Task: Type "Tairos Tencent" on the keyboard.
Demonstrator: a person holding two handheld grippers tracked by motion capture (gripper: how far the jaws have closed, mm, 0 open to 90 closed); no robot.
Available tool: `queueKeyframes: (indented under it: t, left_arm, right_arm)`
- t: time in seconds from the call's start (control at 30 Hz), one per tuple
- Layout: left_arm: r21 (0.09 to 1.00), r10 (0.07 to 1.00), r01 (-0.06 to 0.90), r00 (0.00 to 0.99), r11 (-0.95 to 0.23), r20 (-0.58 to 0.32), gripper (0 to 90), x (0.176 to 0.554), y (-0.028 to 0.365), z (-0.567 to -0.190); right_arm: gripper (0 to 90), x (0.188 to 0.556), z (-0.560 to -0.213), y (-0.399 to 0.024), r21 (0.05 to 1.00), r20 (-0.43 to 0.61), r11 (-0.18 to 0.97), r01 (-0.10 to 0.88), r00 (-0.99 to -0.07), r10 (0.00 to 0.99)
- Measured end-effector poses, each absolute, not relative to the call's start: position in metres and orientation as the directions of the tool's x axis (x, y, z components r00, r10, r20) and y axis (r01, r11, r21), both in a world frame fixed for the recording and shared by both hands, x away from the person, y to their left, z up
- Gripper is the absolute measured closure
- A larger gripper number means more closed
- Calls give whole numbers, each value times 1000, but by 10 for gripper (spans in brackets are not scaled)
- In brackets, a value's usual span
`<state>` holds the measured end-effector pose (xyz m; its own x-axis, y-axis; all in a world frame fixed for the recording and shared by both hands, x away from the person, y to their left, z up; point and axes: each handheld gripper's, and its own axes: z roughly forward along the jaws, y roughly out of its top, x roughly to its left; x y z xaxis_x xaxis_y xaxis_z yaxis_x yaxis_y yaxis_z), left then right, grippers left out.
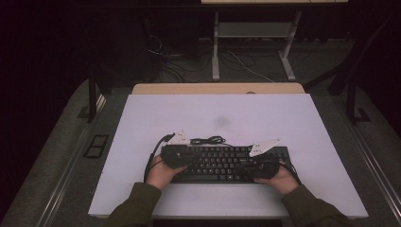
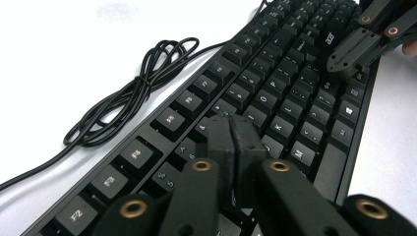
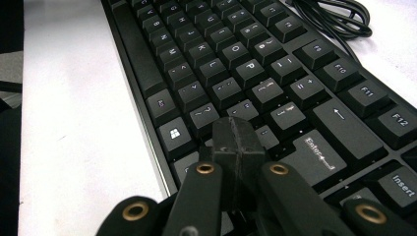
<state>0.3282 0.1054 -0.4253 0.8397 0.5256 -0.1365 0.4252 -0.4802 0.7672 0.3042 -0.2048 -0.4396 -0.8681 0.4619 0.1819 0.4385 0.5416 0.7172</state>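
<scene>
One black Acer keyboard [image 1: 222, 163] lies on one white table [image 1: 283, 118]. One coiled black cable [image 1: 207, 140] sits behind it. Two grippers are over the keys, left gripper [image 1: 177, 158] and right gripper [image 1: 262, 166], and two hands hold them.

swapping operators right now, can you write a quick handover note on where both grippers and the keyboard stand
Left gripper: jaws shut, nothing between them, tips over the keys on the left half of the keyboard.
Right gripper: jaws shut, empty, tips over the keys near Enter on the right half.
Keyboard: black, lying flat near the front edge of the white table; its cable lies bundled just behind it.
Done: both grippers are closed and poised as pointed tips over the keys.
Left: probably pressing keys with the closed tips; whether either tip touches a key cannot be told.
</scene>
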Motion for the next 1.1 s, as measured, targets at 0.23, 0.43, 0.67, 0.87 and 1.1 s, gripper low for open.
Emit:
queueKeyframes:
  t: [0.23,0.43,0.67,0.87,1.1]
  left_arm:
    - [744,532,443,835,-500,-140,890,329,107,-428]
    - [734,541,455,829,-505,-141,890,330,108,-431]
    - [724,545,462,826,-512,-142,892,330,108,-435]
    - [721,544,457,829,-522,-132,892,330,108,-433]
    - [737,546,453,826,-501,-138,891,330,111,-429]
  right_arm:
    - [894,304,-440,-205,716,182,542,439,-868,463]
    - [894,304,-440,-205,717,181,541,439,-867,464]
    - [893,304,-440,-205,717,182,541,440,-867,464]
    - [894,303,-440,-204,717,183,543,438,-869,459]
    - [894,304,-440,-204,716,186,542,439,-869,458]
